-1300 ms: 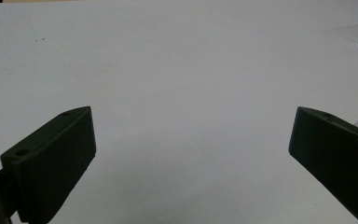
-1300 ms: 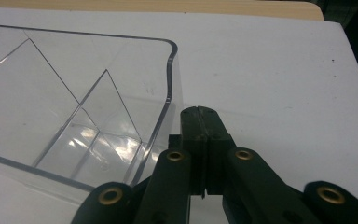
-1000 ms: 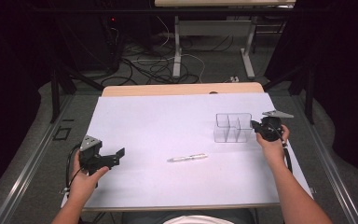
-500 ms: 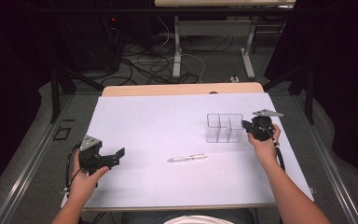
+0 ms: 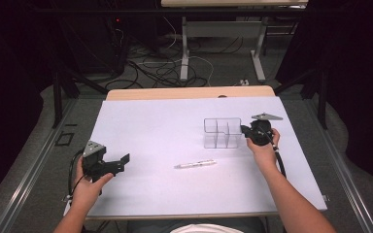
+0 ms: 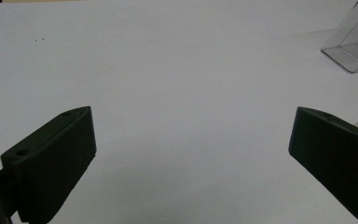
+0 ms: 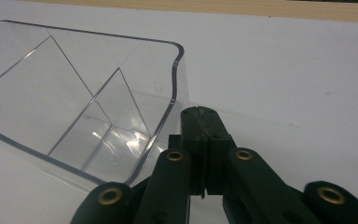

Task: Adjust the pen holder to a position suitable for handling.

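Lying sideways on the white table between both hands, the one pen sits a bit nearer the right gripper, which is pinched closed and touching the one clear box, while the left gripper waits wide apart, holding nothing

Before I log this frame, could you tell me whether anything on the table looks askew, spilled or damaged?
Nothing stands out. The clear organiser stands upright and empty, the pen lies flat on the white table cover, the right gripper is shut beside the organiser, and the left gripper is open.
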Available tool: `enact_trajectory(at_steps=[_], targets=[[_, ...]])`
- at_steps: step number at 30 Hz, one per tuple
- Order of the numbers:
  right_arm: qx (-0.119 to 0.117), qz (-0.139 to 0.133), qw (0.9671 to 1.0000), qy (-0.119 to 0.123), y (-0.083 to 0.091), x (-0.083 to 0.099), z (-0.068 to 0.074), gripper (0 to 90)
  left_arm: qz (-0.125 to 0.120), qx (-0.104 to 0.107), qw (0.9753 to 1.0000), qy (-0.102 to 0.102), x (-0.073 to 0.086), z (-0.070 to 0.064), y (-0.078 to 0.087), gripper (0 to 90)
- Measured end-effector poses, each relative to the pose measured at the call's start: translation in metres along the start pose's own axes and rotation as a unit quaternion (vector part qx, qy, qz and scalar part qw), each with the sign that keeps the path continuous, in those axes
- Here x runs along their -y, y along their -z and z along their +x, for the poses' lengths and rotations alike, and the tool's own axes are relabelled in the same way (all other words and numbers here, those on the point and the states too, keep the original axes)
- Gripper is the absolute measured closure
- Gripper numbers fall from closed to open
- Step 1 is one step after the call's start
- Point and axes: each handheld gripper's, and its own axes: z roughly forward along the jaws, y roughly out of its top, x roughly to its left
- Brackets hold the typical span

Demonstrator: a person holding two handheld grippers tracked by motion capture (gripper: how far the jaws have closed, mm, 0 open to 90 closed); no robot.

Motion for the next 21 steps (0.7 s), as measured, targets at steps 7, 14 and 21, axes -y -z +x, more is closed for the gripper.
enact_trajectory(at_steps=[7,14,21], targets=[[-0.013,0.003,0.9999,-0.008,-0.008,-0.001,0.018,90.0,0.001,0.0,1.0,0.001,0.0,0.001,0.0,0.7],[-0.028,0.007,0.9996,-0.003,-0.018,-0.002,0.036,90.0,0.001,-0.001,1.0,0.0,0.0,0.001,0.0,0.7],[-0.042,0.011,0.999,0.006,-0.026,-0.006,0.056,90.0,0.001,0.0,1.0,0.0,0.0,0.001,0.0,0.7]])
